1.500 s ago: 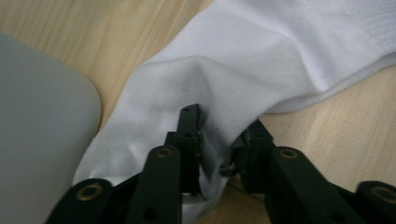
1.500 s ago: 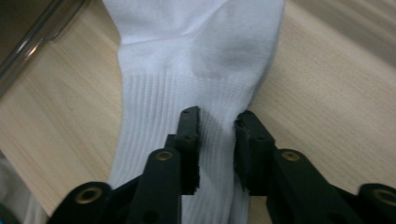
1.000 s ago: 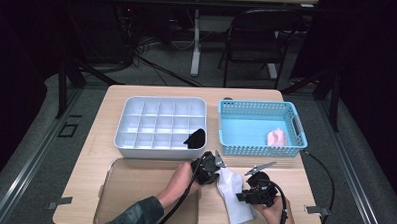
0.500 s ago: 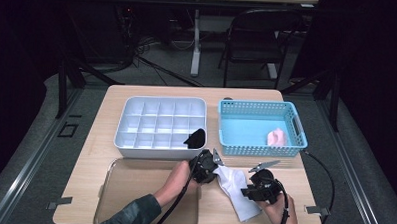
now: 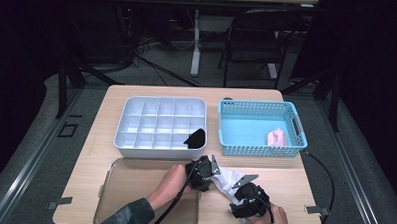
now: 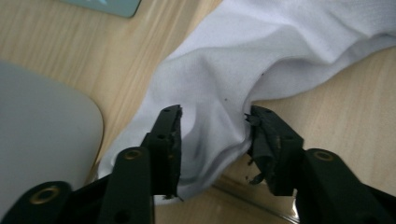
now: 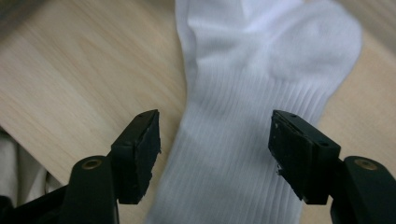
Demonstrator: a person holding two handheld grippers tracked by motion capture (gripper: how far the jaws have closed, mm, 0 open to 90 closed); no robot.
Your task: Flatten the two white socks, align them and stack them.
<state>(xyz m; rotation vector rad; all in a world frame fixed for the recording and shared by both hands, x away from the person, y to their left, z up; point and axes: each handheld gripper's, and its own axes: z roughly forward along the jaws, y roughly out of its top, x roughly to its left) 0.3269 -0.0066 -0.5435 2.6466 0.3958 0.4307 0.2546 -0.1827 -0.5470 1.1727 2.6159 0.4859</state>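
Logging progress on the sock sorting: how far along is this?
Done: a black item sits in the divided tray. In hand: the white sock lies flat on the table; both grippers' jaws have just been opening around it, the left gripper and the right gripper, neither pressing. Left: the pink item in the blue basket.

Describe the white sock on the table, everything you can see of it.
The white sock is a soft knit, ribbed along the leg and smooth at the rounded heel or toe. It lies flat on the wooden table, near its front edge, slanting between the two hands, creased and bunched at the left tool's end. The left tool has just been opening, a fold of fabric between its jaws and brushing the pads. The right tool has also just been opening, and its jaws straddle the ribbed part without pressing it.
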